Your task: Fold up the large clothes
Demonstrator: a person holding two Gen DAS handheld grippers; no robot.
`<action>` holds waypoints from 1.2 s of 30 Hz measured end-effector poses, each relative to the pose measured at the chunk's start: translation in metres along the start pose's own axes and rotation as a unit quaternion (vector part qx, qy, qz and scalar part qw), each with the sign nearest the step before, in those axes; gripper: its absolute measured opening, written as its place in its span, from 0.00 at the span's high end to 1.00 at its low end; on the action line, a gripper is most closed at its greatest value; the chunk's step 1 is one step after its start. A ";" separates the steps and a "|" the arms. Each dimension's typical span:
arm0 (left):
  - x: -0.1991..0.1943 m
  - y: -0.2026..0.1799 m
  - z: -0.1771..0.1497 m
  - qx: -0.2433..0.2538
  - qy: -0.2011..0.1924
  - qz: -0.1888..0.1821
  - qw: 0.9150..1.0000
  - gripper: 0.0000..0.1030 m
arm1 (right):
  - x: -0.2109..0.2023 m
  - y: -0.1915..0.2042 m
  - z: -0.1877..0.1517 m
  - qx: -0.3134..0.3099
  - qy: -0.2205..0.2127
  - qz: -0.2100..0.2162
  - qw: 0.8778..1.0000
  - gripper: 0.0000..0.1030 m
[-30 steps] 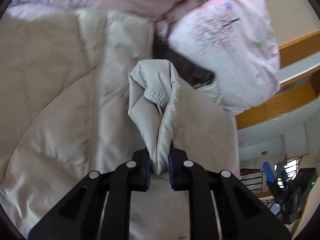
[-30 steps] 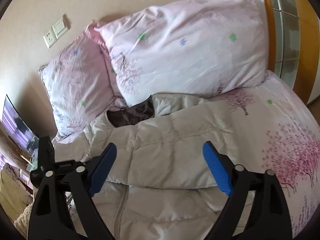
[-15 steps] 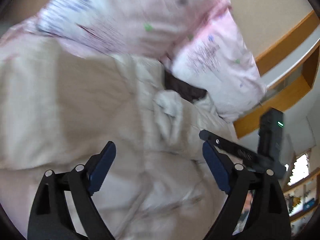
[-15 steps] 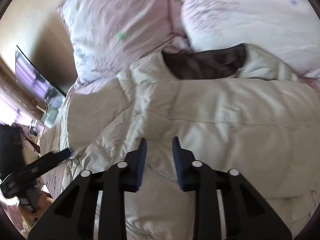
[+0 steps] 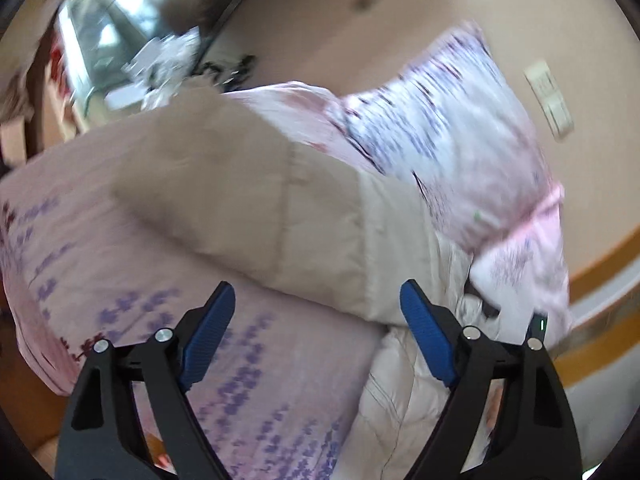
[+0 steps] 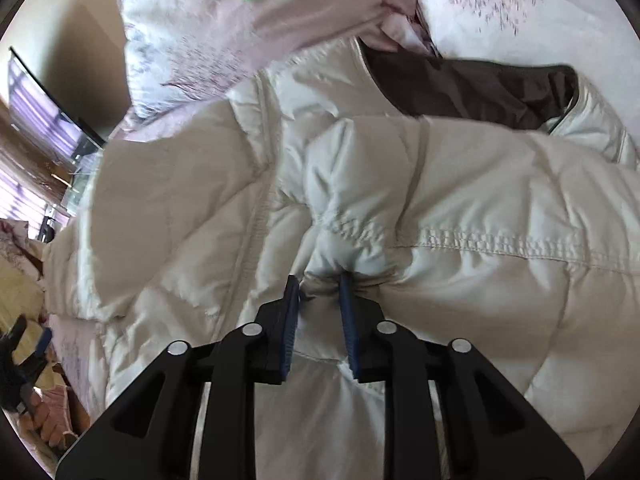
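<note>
Right wrist view: right gripper (image 6: 319, 294) pinching a puckered fold of the cream puffer jacket (image 6: 460, 208), blue pads (image 6: 347, 312) narrowed on the fabric just below a gathered elastic cuff (image 6: 354, 226); jaws recently closing, fabric between them. Jacket spread across the bed, dark brown lining (image 6: 472, 84) showing at the open collar near the top. Floral pink pillows (image 6: 224, 28) pressed against the collar end, crowding the upper edge of the jacket. A dark screen (image 6: 44, 120) off to the left by the wall; left gripper (image 6: 24, 344) partly visible at the lower left edge, well apart from the jacket. Left wrist view, blurred: left gripper (image 5: 318, 320) with jaws wide, nothing between the blue pads (image 5: 208, 334), hovering over the pink flowered bedsheet (image 5: 256, 368). Jacket sleeve or side panel (image 5: 248, 200) lying ahead of the pads, pillow (image 5: 460, 144) behind it, wall switch (image 5: 550, 98) at the right.
</note>
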State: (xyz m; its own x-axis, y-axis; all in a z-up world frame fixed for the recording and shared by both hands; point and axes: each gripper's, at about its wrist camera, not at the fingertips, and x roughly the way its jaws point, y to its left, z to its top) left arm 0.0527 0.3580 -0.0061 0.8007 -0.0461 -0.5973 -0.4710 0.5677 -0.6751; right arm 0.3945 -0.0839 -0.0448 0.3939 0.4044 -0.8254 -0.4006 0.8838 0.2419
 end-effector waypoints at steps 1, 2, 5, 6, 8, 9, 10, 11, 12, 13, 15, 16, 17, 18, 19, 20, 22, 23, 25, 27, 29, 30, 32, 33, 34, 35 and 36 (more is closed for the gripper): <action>0.000 0.008 0.001 -0.016 -0.004 0.003 1.000 0.20 | -0.009 0.000 -0.002 0.005 -0.008 0.009 1.000 0.59; -0.001 0.015 0.002 -0.031 -0.007 0.004 0.999 0.21 | -0.022 -0.001 -0.004 0.014 -0.025 0.020 0.999 0.44; 0.002 0.036 0.005 -0.085 -0.015 -0.003 0.996 0.24 | -0.052 0.000 -0.011 0.010 -0.063 0.030 0.998 0.37; 0.005 0.041 0.007 -0.101 -0.019 -0.003 0.995 0.25 | -0.058 0.000 -0.012 0.009 -0.066 0.034 0.997 0.37; 0.010 0.049 0.011 -0.122 -0.025 0.002 0.992 0.26 | -0.069 -0.002 -0.015 0.011 -0.070 0.046 0.996 0.37; 0.013 0.054 0.013 -0.137 -0.028 0.006 0.990 0.27 | -0.073 -0.002 -0.017 0.011 -0.071 0.048 0.996 0.37; 0.015 0.059 0.015 -0.150 -0.031 0.006 0.988 0.30 | -0.078 -0.004 -0.020 0.011 -0.072 0.049 0.996 0.37; 0.014 0.062 0.016 -0.153 -0.036 0.005 0.988 0.33 | -0.083 -0.006 -0.023 0.012 -0.074 0.051 0.996 0.37; 0.015 0.064 0.019 -0.159 -0.042 0.010 0.986 0.34 | -0.085 -0.007 -0.024 0.013 -0.075 0.052 0.996 0.37; 0.014 0.066 0.021 -0.166 -0.047 0.012 0.985 0.36 | -0.087 -0.010 -0.025 0.015 -0.074 0.056 0.996 0.37; 0.015 0.071 0.026 -0.181 -0.057 0.016 0.982 0.41 | -0.086 -0.010 -0.024 0.020 -0.073 0.063 0.995 0.37; 0.016 0.073 0.029 -0.186 -0.062 0.022 0.980 0.47 | -0.087 -0.011 -0.025 0.021 -0.072 0.065 0.995 0.37; 0.017 0.074 0.032 -0.189 -0.064 0.028 0.979 0.57 | -0.090 -0.013 -0.028 0.021 -0.073 0.066 0.995 0.37; 0.019 0.076 0.035 -0.192 -0.064 0.039 0.979 0.65 | -0.091 -0.013 -0.028 0.021 -0.074 0.066 0.995 0.37; 0.021 0.077 0.037 -0.192 -0.062 0.041 0.979 0.80 | -0.093 -0.014 -0.030 0.019 -0.076 0.066 0.995 0.37; 0.022 0.076 0.040 -0.192 -0.061 0.036 0.979 0.85 | -0.095 -0.016 -0.031 0.019 -0.078 0.066 0.995 0.37; 0.017 0.070 0.046 -0.183 -0.071 0.028 0.980 0.87 | -0.100 -0.020 -0.033 0.021 -0.085 0.062 0.994 0.36; 0.012 0.065 0.049 -0.175 -0.080 0.023 0.981 0.87 | -0.104 -0.023 -0.035 0.022 -0.091 0.059 0.994 0.34; 0.000 0.048 0.058 -0.156 -0.101 0.012 0.982 0.88 | -0.110 -0.030 -0.037 0.024 -0.100 0.054 0.993 0.33; -0.009 0.031 0.067 -0.137 -0.115 0.003 0.984 0.88 | -0.115 -0.037 -0.039 0.027 -0.107 0.052 0.993 0.33; -0.018 0.009 0.075 -0.115 -0.127 -0.008 0.985 0.88 | -0.120 -0.044 -0.040 0.031 -0.113 0.048 0.992 0.33; -0.023 -0.009 0.079 -0.096 -0.134 -0.016 0.986 0.88 | -0.122 -0.046 -0.040 0.033 -0.116 0.047 0.992 0.33; -0.030 -0.039 0.083 -0.064 -0.141 -0.033 0.987 0.88 | -0.127 -0.054 -0.041 0.041 -0.123 0.045 0.991 0.33; -0.033 -0.061 0.084 -0.040 -0.144 -0.048 0.988 0.88 | -0.129 -0.057 -0.042 0.044 -0.126 0.044 0.990 0.33; -0.034 -0.077 0.084 -0.024 -0.143 -0.060 0.988 0.88 | -0.131 -0.061 -0.043 0.048 -0.129 0.043 0.989 0.33; -0.035 -0.095 0.083 -0.006 -0.141 -0.076 0.987 0.89 | -0.134 -0.066 -0.044 0.052 -0.134 0.042 0.989 0.33; -0.034 -0.119 0.079 0.017 -0.135 -0.097 0.986 0.89 | -0.136 -0.069 -0.045 0.055 -0.136 0.041 0.988 0.33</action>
State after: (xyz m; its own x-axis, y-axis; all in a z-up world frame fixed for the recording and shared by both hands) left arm 0.1105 0.3567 0.1294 0.9460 0.0602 -0.3184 -0.2897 0.5975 -0.7477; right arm 0.3317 -0.2097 0.0278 0.5785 0.5107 -0.6360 -0.3541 0.8597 0.3682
